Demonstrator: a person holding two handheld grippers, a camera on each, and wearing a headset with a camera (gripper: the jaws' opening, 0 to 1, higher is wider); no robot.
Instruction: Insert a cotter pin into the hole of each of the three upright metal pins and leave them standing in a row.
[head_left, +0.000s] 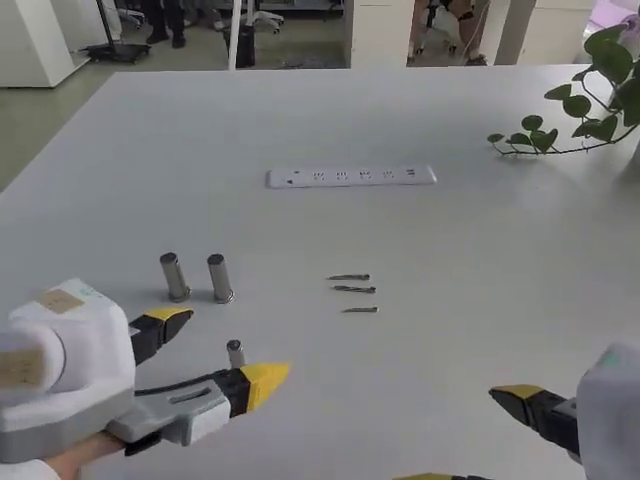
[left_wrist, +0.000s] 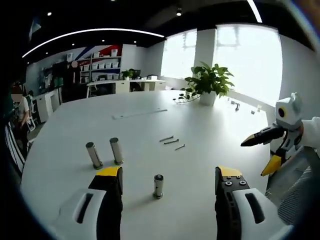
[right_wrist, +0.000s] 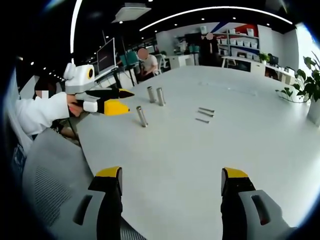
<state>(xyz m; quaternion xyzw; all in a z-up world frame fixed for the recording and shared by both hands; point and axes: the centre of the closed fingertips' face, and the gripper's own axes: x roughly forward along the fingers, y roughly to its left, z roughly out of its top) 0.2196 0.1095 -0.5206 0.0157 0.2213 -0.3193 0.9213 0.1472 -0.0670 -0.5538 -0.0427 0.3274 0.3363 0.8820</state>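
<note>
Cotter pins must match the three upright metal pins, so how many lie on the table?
3. Far cotter pin, middle cotter pin, near cotter pin, in a short column on the table, right of the metal pins. None looks hidden.

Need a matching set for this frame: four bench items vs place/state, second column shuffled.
Items:
1. power strip
2. cotter pins
3. lone metal pin
4. plant

Place/state:
A. three lying flat, one behind another
B. green, far right edge
C. upright, nearest the viewer
D. white, lying flat, far centre

Pairs: 1-D, 2-A, 3-C, 4-B
</note>
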